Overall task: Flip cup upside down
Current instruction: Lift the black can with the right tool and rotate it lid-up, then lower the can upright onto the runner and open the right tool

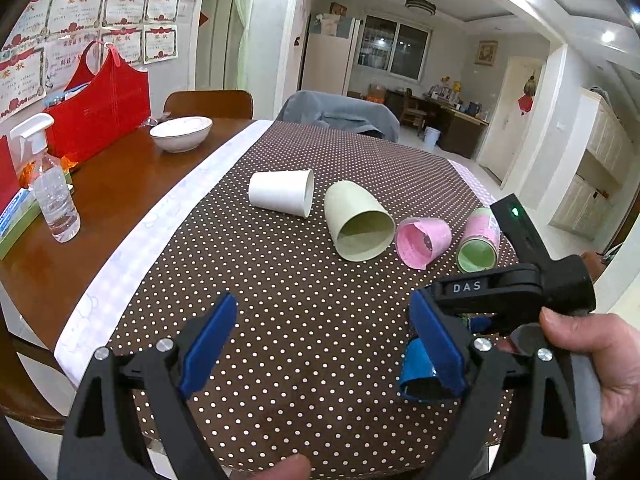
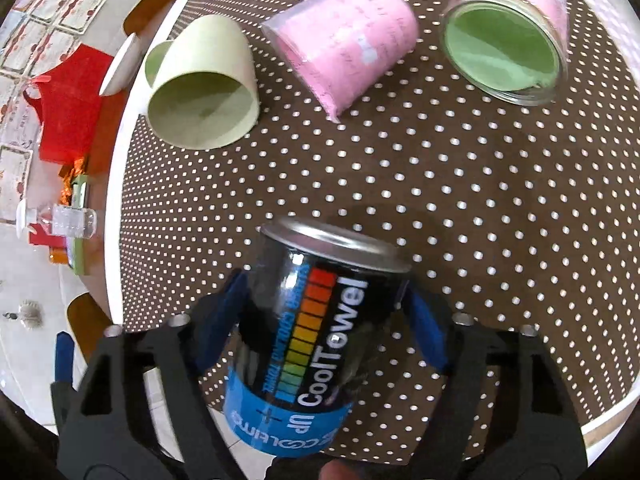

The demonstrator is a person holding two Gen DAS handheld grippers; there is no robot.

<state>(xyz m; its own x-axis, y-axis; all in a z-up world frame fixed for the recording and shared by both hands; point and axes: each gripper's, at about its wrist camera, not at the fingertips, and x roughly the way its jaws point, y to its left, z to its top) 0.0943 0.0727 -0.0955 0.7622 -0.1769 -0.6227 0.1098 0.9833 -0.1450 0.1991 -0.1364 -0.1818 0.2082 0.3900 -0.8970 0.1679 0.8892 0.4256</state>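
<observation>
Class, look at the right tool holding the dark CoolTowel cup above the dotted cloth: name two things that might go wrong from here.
1. The cup is glossy and tilted between the right tool's pads, which grip only its middle; it might slip or twist during the turn.
2. The pink cup and green cup lie on their sides nearby on the cloth; a wide swing might knock them rolling.

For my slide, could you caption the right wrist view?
Right gripper holds a black can over the dotted tablecloth.

Bright indoor light, fisheye-warped edges, slight blur nearest the lens
</observation>
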